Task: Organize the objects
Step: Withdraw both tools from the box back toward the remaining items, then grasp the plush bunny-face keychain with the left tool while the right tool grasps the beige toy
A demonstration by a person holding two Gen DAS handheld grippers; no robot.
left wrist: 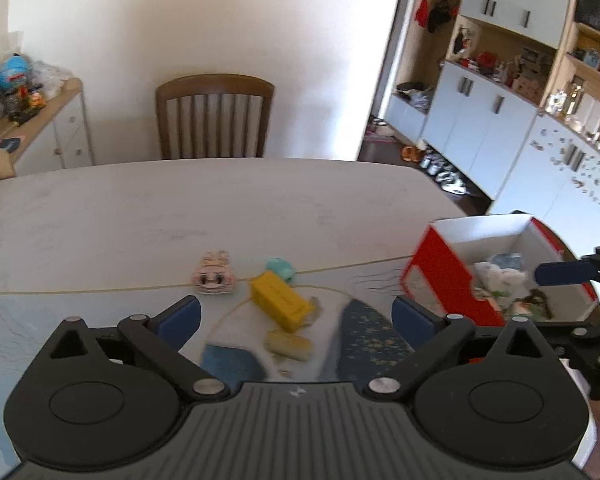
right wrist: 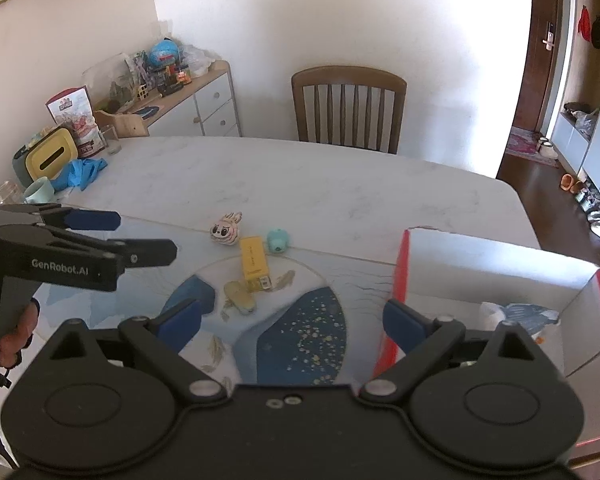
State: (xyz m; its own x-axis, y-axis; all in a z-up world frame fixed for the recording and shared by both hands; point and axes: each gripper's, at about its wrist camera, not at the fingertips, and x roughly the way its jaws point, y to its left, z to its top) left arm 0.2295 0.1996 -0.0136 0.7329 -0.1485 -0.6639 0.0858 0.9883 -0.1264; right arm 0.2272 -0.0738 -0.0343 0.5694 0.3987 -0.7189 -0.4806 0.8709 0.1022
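A yellow box (left wrist: 281, 299) (right wrist: 253, 263), a pale yellow oblong thing (left wrist: 289, 345) (right wrist: 241, 298), a teal round toy (left wrist: 281, 267) (right wrist: 278, 241) and a pink rabbit-face toy (left wrist: 213, 273) (right wrist: 225, 230) lie on a blue-and-white mat (right wrist: 300, 332). A red box with white inside (left wrist: 496, 272) (right wrist: 496, 300) stands to the right and holds several items. My left gripper (left wrist: 296, 320) is open and empty, just before the yellow box. My right gripper (right wrist: 292, 324) is open and empty, by the red box's left wall.
The marble table (right wrist: 300, 184) has a wooden chair (right wrist: 348, 108) behind it. At its far left stand a yellow tissue box (right wrist: 51, 157), a blue cloth (right wrist: 84, 172), a cup (right wrist: 39, 190) and a jar. A sideboard (right wrist: 204, 100) and white cabinets (left wrist: 480, 128) line the walls.
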